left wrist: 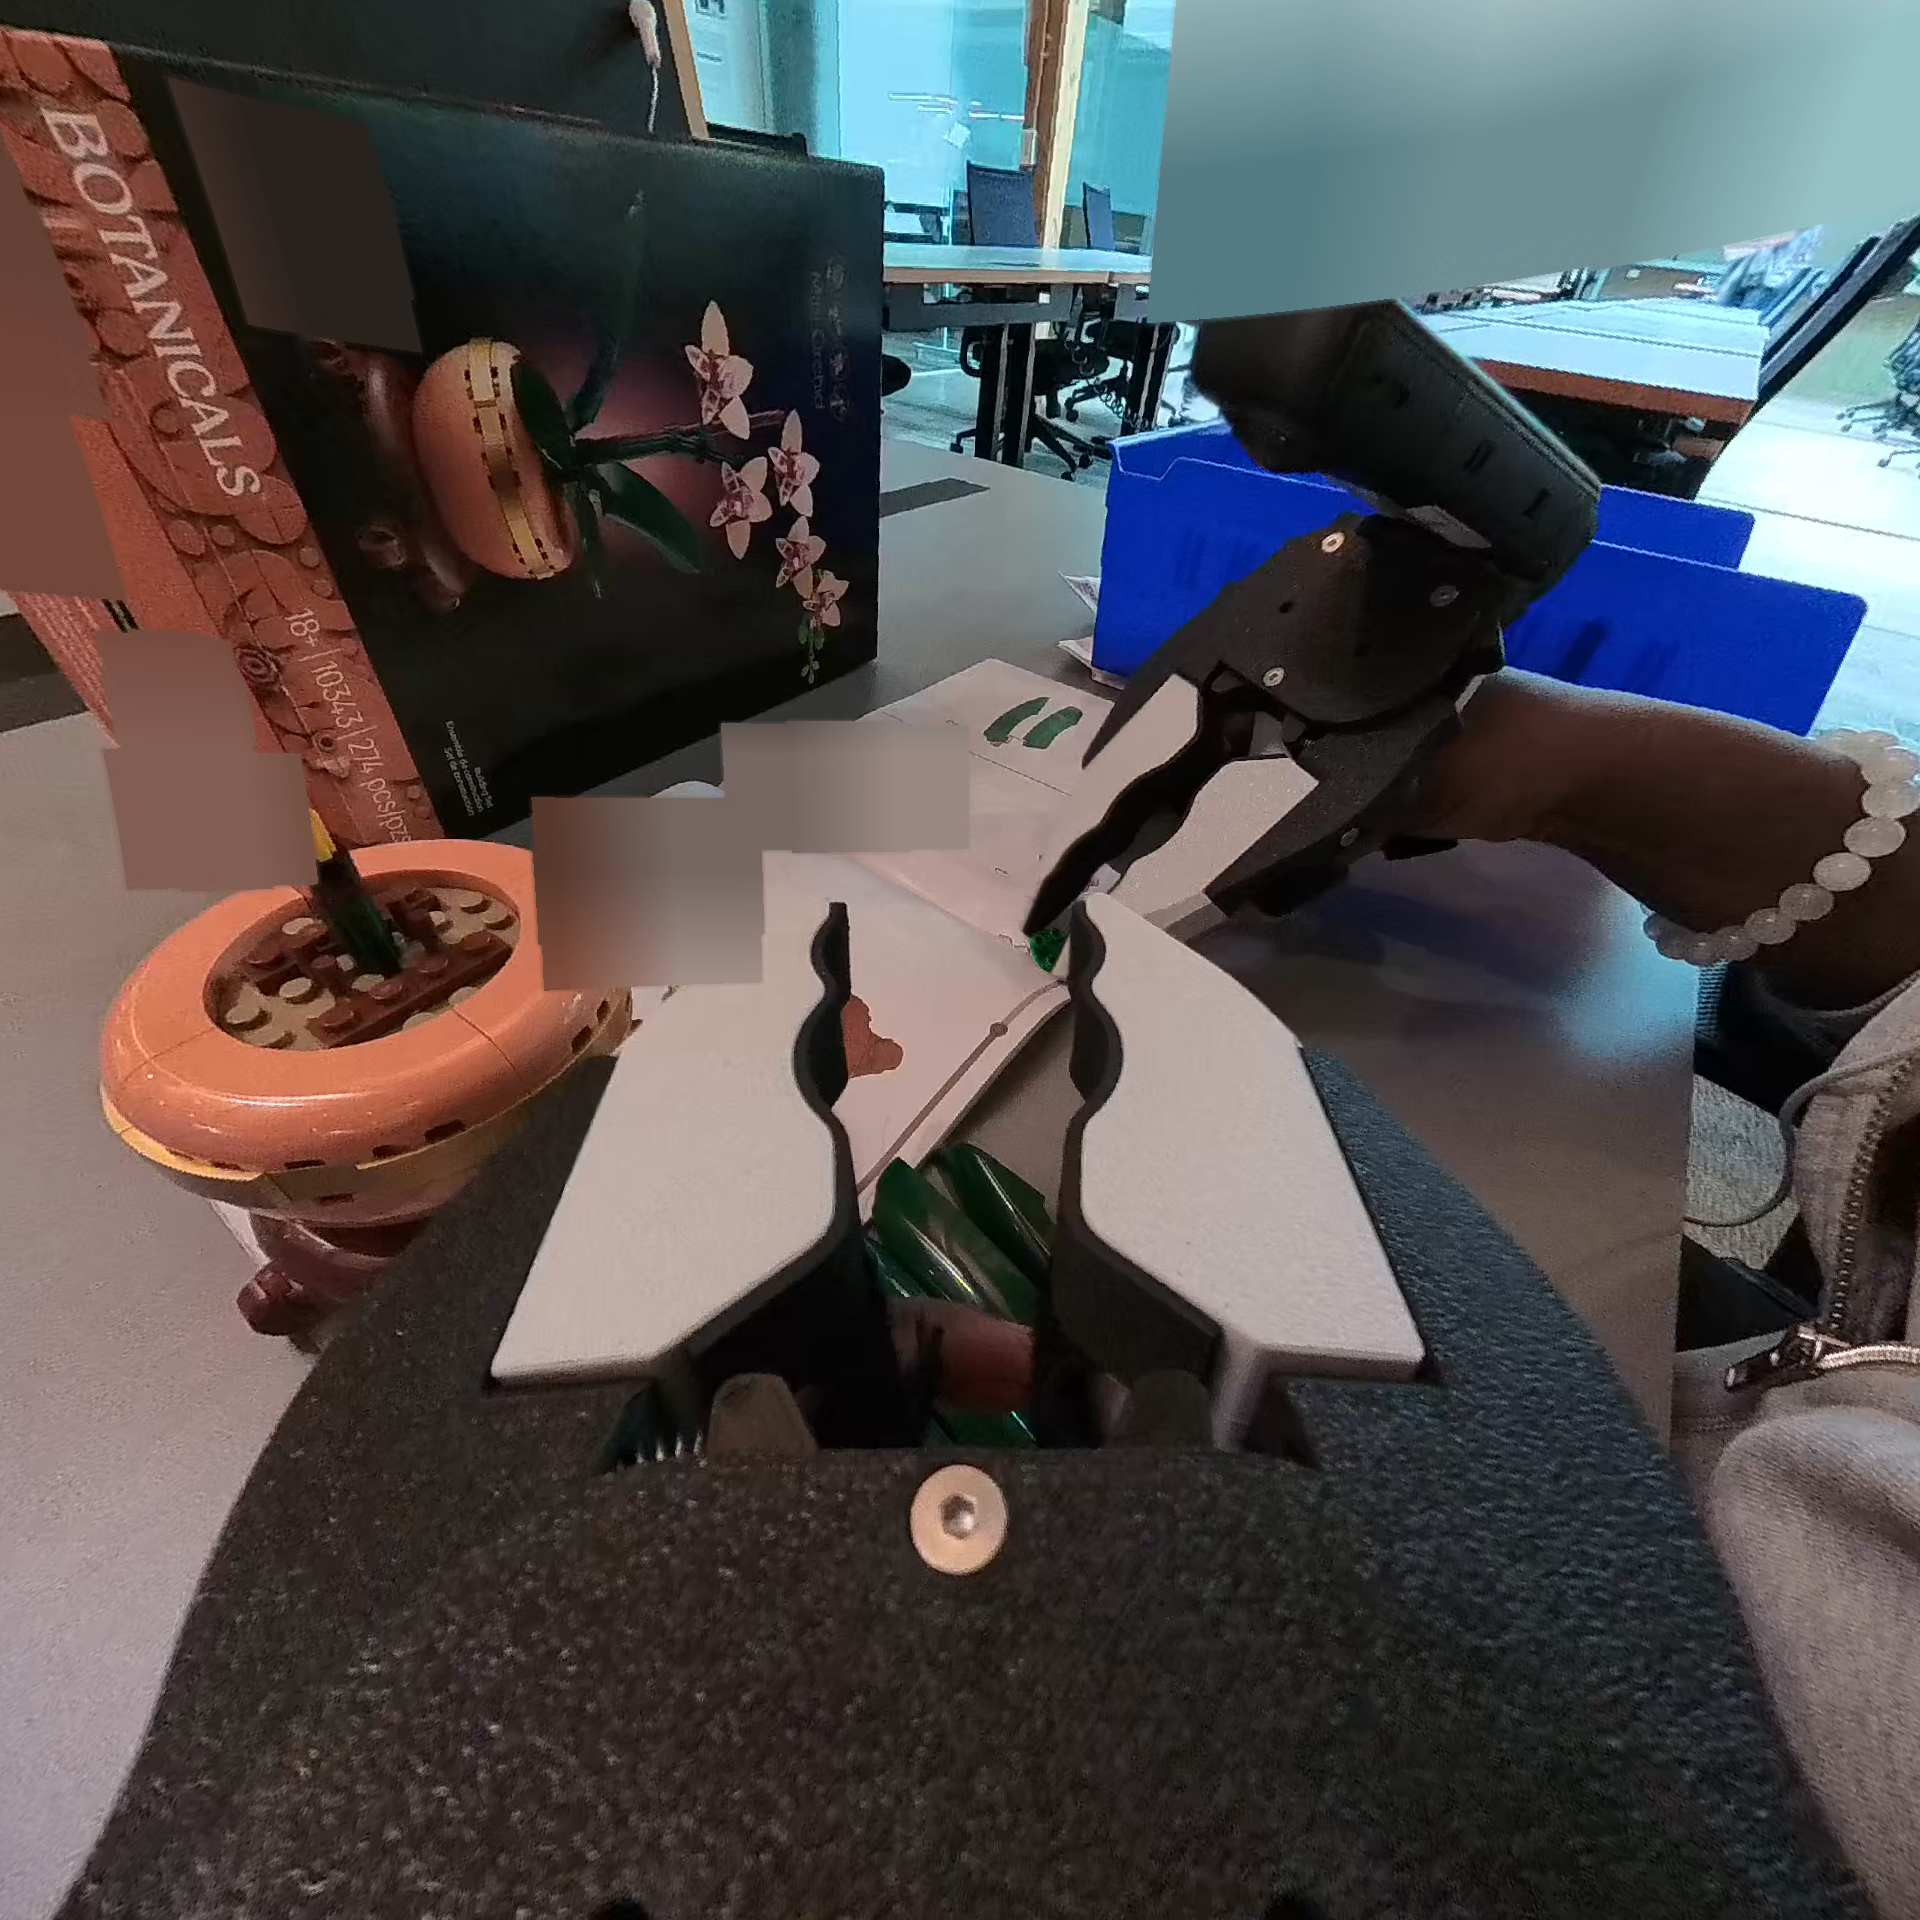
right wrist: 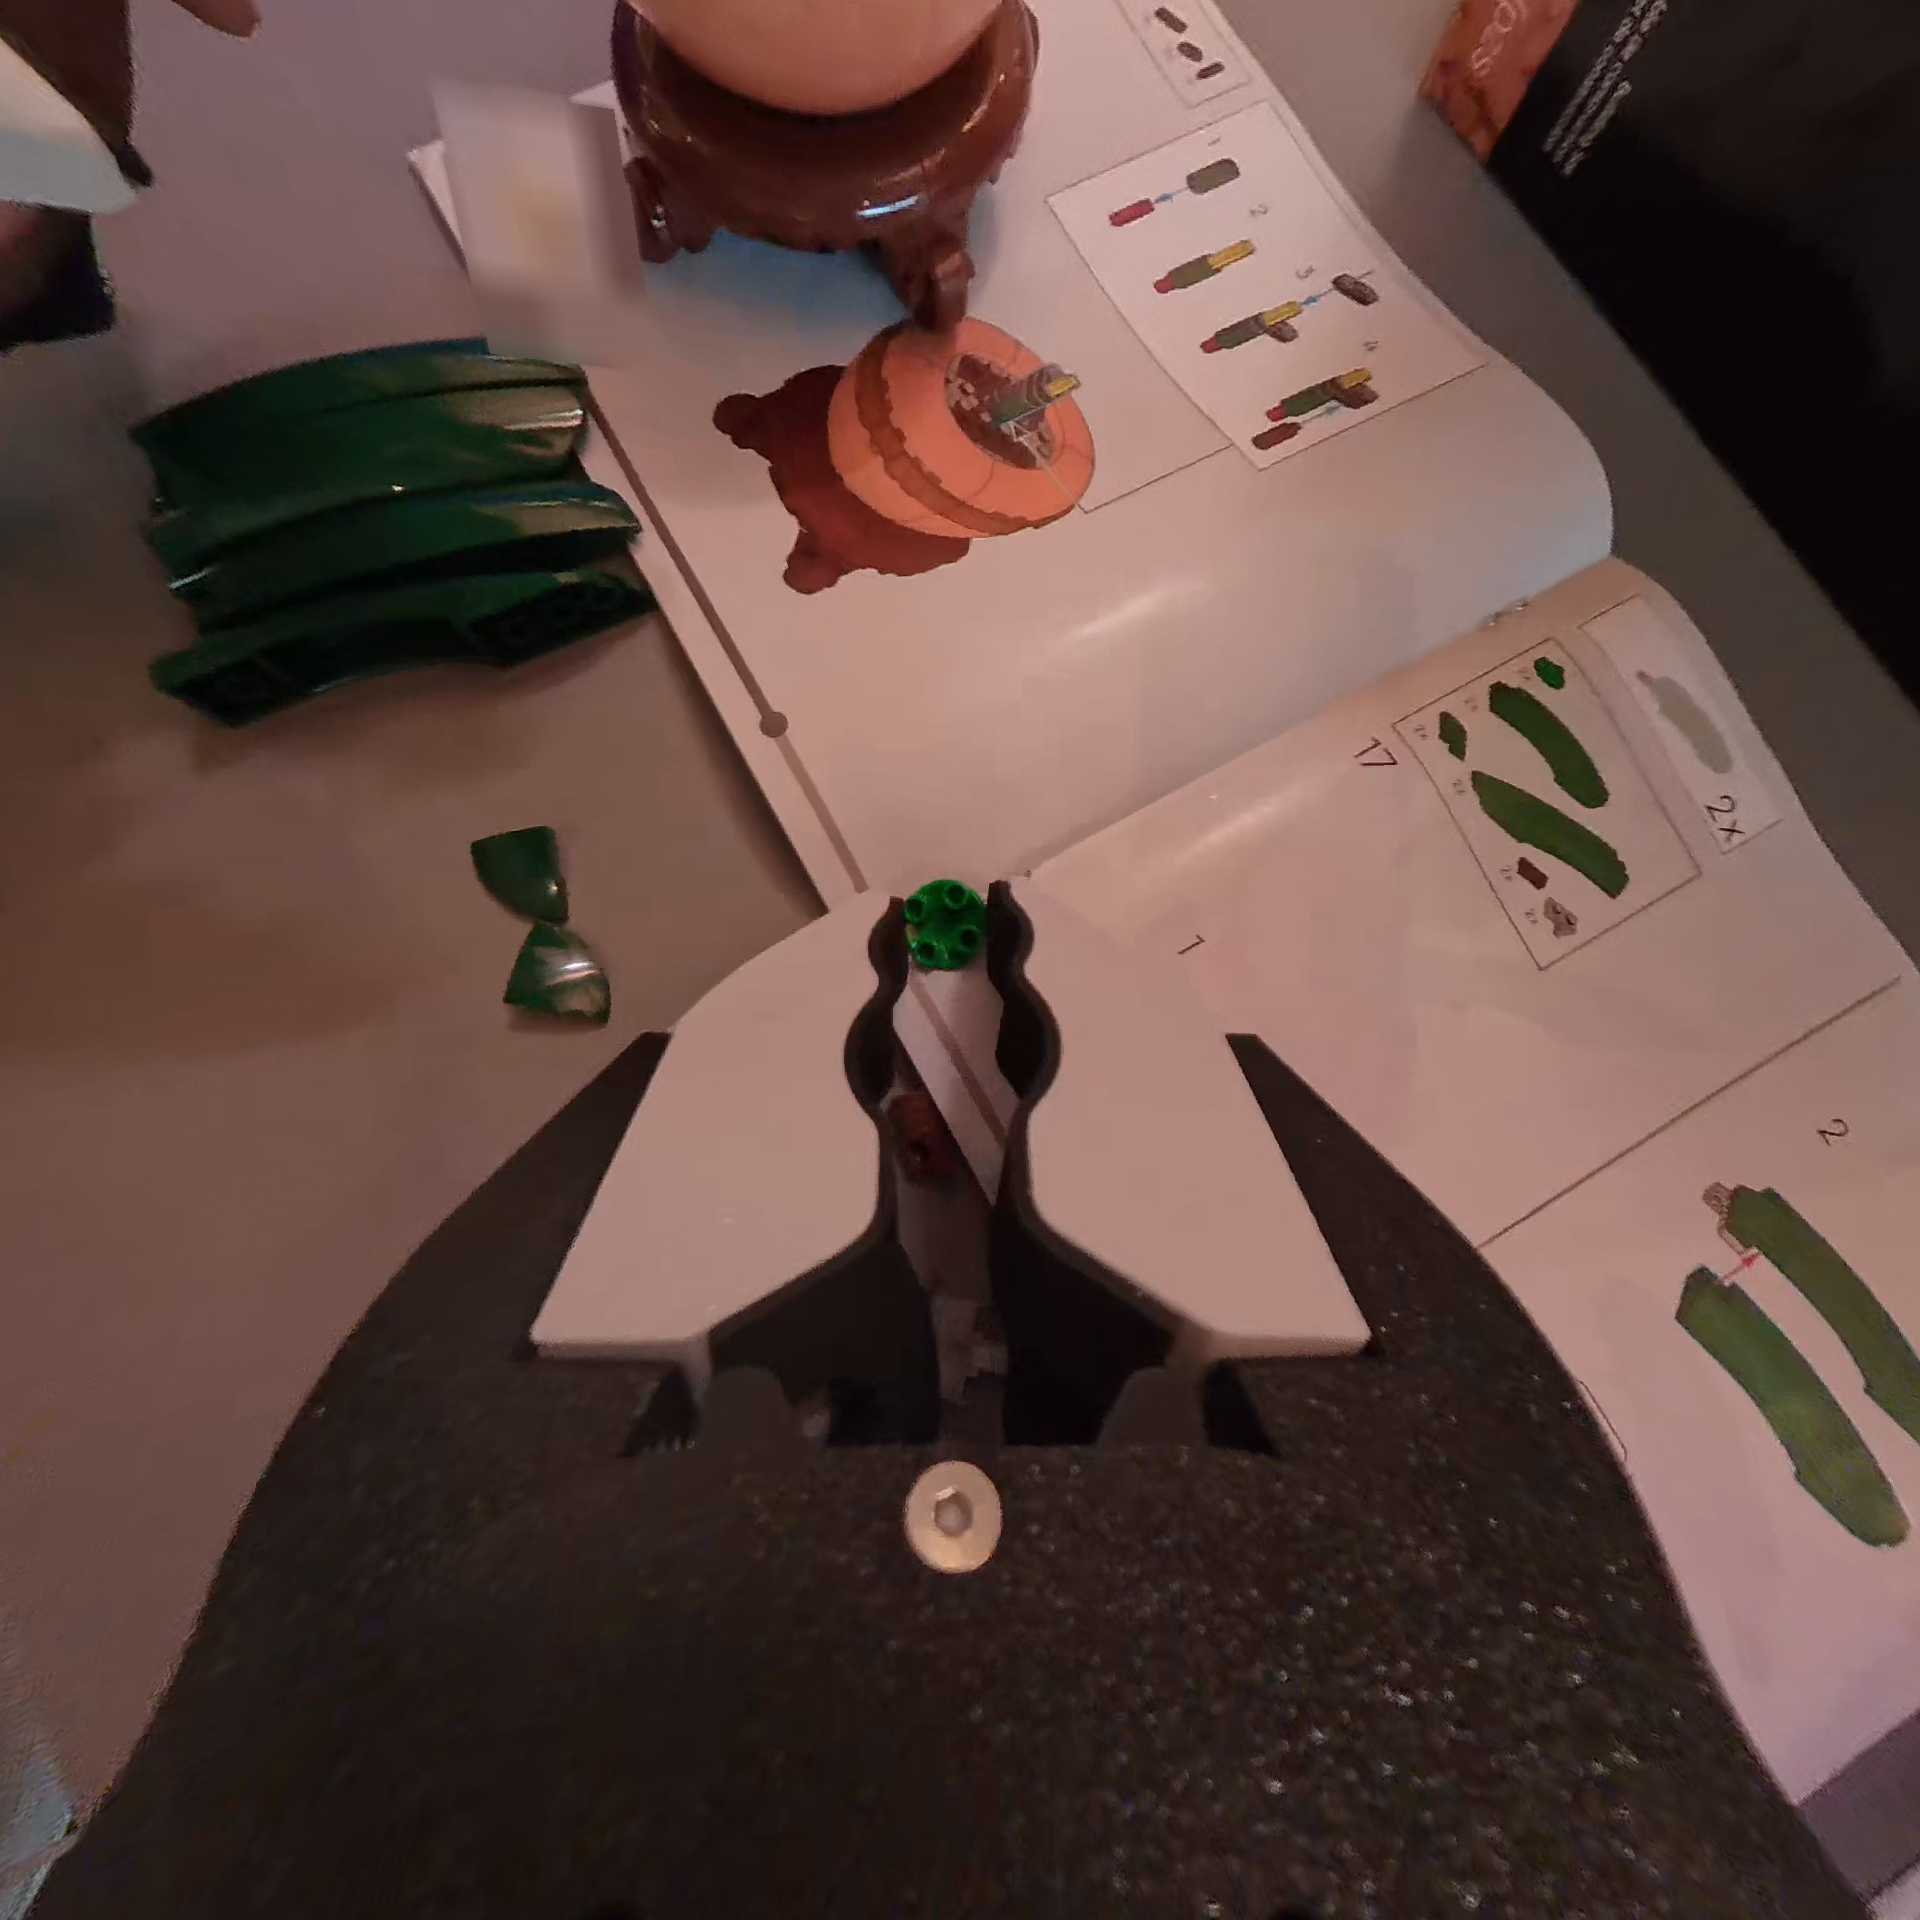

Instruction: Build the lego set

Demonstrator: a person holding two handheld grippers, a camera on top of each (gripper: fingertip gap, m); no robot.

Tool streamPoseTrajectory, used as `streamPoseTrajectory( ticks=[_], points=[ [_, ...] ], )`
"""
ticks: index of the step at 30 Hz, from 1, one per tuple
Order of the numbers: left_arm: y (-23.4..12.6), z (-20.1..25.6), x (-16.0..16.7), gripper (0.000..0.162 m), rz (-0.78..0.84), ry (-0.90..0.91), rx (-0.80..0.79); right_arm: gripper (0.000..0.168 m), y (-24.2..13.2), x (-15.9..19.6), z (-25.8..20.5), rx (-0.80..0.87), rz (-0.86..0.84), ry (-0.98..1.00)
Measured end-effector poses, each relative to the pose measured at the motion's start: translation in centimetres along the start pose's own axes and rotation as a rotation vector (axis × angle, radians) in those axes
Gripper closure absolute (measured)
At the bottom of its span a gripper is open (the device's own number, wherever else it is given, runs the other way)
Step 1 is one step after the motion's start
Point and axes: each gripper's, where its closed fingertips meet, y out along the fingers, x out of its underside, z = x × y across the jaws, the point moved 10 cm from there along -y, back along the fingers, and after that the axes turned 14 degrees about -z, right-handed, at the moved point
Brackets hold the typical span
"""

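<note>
Left wrist view first: our left tool (left wrist: 956,935) hangs wide apart, gripping nothing, over a pile of dark green curved leaf pieces (left wrist: 966,1226) on the grey surface (left wrist: 104,1455). The terracotta brick-built pot (left wrist: 312,1029) with a green stem in it stands left, the blue plastic bin (left wrist: 1195,540) sits farther back, and we can't see inside it.

Right wrist view: our right tool (right wrist: 943,920) is nearly closed around a small bright green round stud plate (right wrist: 943,925), right at the fingertips, over the open white instruction booklet (right wrist: 1039,644). We can't tell if it's lifted. Looks like we're starting the leaf step, so next it probably goes onto a leaf.
</note>
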Motion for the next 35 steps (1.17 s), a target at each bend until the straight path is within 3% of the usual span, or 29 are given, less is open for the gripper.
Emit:
streamPoseTrajectory(
  ticks=[7,16,20,24,27,30,33,35],
  points=[
    [0.0,0.2,-0.1,0.122,-0.002,0.009,-0.002,0.128,-2.6,0.3,-0.1,0.061,0.148,0.061],
    [1.5,0.1,-0.3,0.124,-0.011,-0.026,0.03,0.152,-10.9,3.8,-1.0,0.382,0.538,0.185],
    [2.2,0.2,-1.3,0.125,0.024,-0.054,0.049,0.147,-9.3,4.3,0.5,0.371,0.55,0.238],
    [2.0,1.3,-2.4,0.125,0.047,0.0,0.023,0.139,-6.2,3.4,0.9,0.416,0.395,0.119],
    [1.8,2.1,-2.5,0.125,0.013,0.064,-0.012,0.14,-6.1,3.1,0.3,0.373,0.423,0.093],
    [1.9,2.5,-2.3,0.125,-0.026,0.108,-0.039,0.141,-9.8,3.5,-1.5,0.323,0.61,0.055],
    [2.0,2.8,-2.4,0.125,-0.043,0.129,-0.05,0.139,-17.1,5.4,-3.4,0.31,0.793,0.012],
    [2.2,2.9,-2.6,0.126,-0.036,0.125,-0.042,0.15,-22.5,8.0,-4.1,0.387,0.853,-0.025]
  ],
)
